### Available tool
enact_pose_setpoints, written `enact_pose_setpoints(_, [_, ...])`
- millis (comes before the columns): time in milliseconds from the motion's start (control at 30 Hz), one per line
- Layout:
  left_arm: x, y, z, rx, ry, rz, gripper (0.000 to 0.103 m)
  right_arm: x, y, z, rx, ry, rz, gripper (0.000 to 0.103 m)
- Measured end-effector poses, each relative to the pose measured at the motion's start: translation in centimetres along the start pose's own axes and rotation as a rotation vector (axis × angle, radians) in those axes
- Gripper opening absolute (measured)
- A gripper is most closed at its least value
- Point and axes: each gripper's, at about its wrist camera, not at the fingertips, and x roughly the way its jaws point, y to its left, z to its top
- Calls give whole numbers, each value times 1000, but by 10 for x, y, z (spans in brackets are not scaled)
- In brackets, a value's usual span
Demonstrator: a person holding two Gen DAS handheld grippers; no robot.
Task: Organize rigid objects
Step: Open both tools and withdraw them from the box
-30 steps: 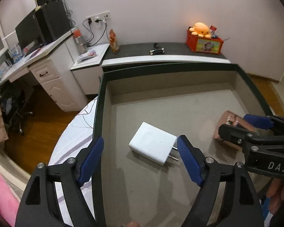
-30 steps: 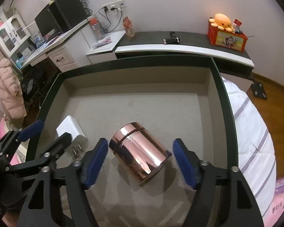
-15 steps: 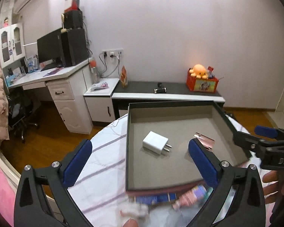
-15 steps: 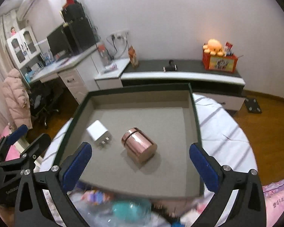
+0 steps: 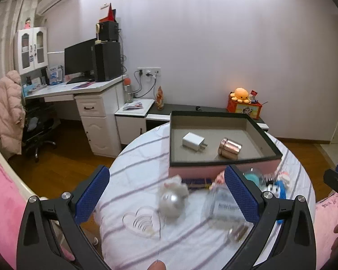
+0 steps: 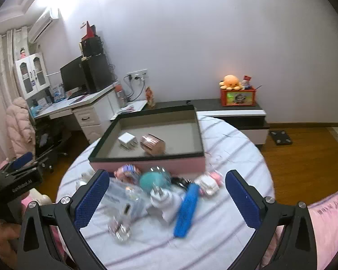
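Observation:
A dark-rimmed pink box [image 5: 223, 163] [image 6: 146, 165] sits at the far side of the round table. In it lie a white charger [image 5: 193, 141] [image 6: 127, 140] and a copper tin [image 5: 229, 147] [image 6: 152, 144] on its side. Loose items lie in front of the box: a silver ball [image 5: 170, 203], a clear packet [image 5: 225, 207], a teal object [image 6: 154, 180], a white plug [image 6: 163, 199] and a blue bar [image 6: 187, 209]. My left gripper [image 5: 169, 195] and right gripper [image 6: 166, 199] are both open and empty, held above these items.
The table has a white striped cloth [image 6: 232, 148]. Behind it stand a low dark cabinet [image 6: 234, 110] with an orange toy box [image 6: 237, 96] and a white desk [image 5: 78, 94] with a monitor. A pink bed edge [image 5: 2, 198] is at left.
Both grippers have pulled back and up from inside the box, wide open. The charger and copper tin stay in the box. The loose items on the table have come into view.

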Motion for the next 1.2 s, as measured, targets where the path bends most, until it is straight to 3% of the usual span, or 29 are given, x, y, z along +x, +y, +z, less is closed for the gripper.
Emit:
enact_pose_setpoints(267, [-28,4,-25,-22,13,9,103,-23,16,-27,-17,-27,-18,103])
enact_pose_setpoints(533, [-61,0,-29,-18,-69,24,103,-40,42,-42,-71,-78,-21,103])
enact_pose_setpoints(1200, [-33,2,-41,-15,6,34,103,-24,33,-50,-60,-22,-33,103])
